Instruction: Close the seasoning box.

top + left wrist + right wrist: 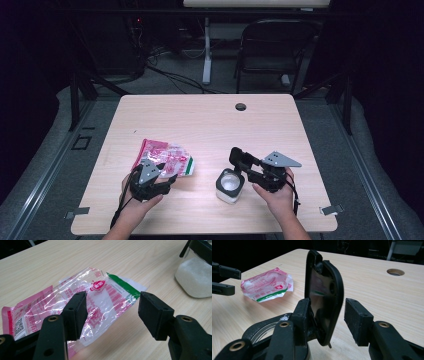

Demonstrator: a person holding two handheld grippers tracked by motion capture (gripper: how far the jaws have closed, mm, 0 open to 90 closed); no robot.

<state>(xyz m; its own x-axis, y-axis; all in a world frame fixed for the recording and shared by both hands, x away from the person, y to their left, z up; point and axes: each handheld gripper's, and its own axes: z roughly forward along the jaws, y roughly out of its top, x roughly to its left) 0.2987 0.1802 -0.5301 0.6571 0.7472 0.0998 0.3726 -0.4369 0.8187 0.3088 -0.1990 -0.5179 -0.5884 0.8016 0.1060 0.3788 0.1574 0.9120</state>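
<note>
1. Right by me, my left gripper (167, 176) sits in my left hand (137, 197) near the front edge of the table (210, 120). Its jaws are wide apart and hold nothing.
2. Just past those jaws lies a flat clear bag (75, 300) with red print and a green strip. In the left gripper view one jaw is over the bag and the other is over bare wood, but I cannot tell if they touch it.
3. On my other side, my right hand (275, 195) holds the right gripper (325, 312). Its jaws are open too.
4. Below that gripper stands a small jar (229, 186) with white stuff in it. It is well apart from the bag.
5. A black lid (324, 295) stands up on the jar. It is between my right jaws, against one jaw and apart from the other.
6. Far back on the table I see a round hole (241, 106).
7. Past the table stands a dark chair (272, 50).
</note>
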